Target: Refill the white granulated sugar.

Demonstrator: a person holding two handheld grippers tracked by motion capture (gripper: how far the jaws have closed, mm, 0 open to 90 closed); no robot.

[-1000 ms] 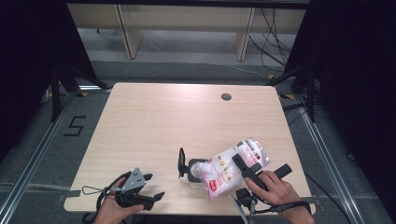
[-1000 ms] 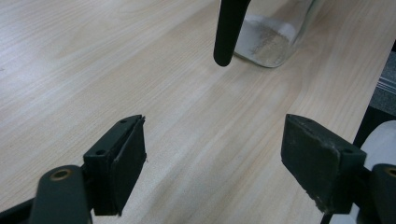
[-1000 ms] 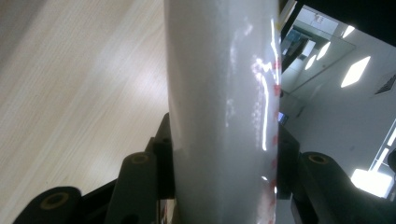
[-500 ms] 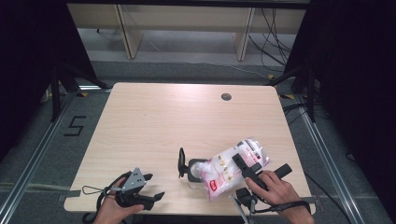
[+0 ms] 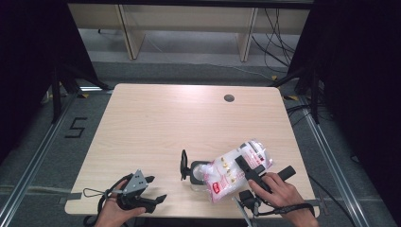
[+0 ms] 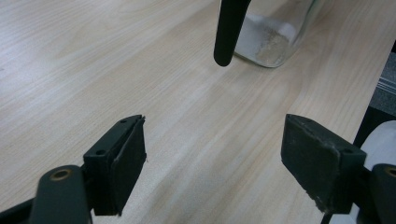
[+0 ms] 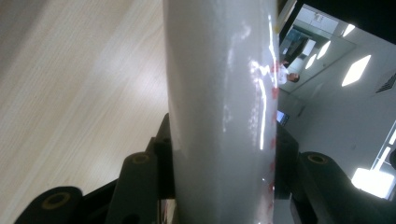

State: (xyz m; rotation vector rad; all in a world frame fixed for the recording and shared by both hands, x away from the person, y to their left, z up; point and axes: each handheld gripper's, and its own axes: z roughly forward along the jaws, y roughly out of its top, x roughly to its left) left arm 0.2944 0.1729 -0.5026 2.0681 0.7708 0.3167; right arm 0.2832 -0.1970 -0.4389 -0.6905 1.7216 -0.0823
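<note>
A white plastic bag (image 5: 227, 169) with red printing lies tilted, its lower end over a glass jar (image 5: 196, 174) near the table's front edge. The jar's black hinged lid (image 5: 183, 164) stands open on its left. My right gripper (image 5: 248, 170) is shut on the bag's upper part. In the right gripper view the bag (image 7: 219, 107) is squeezed between both pads of that gripper (image 7: 222, 172). My left gripper (image 5: 156, 189) rests at the front left, open with nothing between its jaws. In the left gripper view this gripper (image 6: 212, 163) faces the jar (image 6: 273, 35) and the lid (image 6: 229, 28).
The light wooden table (image 5: 165, 123) has a dark round grommet (image 5: 229, 98) near its far edge. Behind the table stands a low shelf frame (image 5: 189, 23). Metal floor rails run along both sides.
</note>
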